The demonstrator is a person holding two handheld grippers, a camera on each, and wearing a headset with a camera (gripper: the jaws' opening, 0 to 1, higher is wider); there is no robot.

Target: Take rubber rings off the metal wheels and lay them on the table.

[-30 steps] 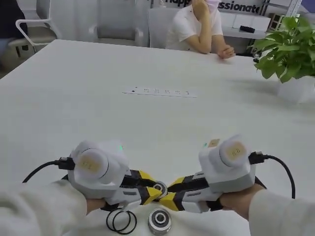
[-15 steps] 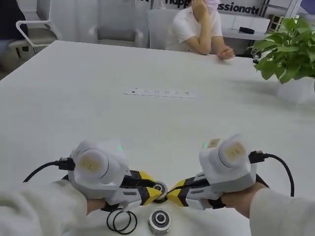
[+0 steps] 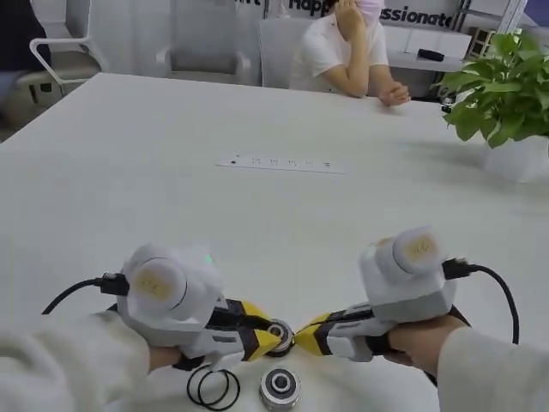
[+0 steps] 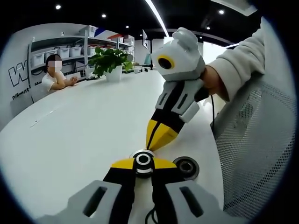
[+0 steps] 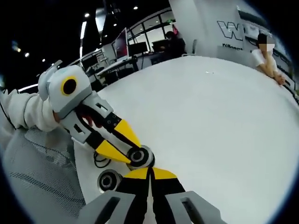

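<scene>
Am pinching wheel (image 4: 143,160) in my left claw (image 3: 274,335). My right claw (image 5: 150,171), jaws pressed together, is touching its rim. Nearby, second wheel (image 3: 280,386) and rings (image 3: 212,386) are lying on worktop (image 3: 257,215).

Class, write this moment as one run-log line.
left gripper: shut on wheel | right gripper: shut, tips at that wheel | table: two rings, second wheel

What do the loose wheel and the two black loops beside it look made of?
The small round silver wheel on the white table looks like polished metal: bright glinting rim, dark centre. The two thin black rings look like matte rubber, flat and overlapping; plastic can't be ruled out.
</scene>
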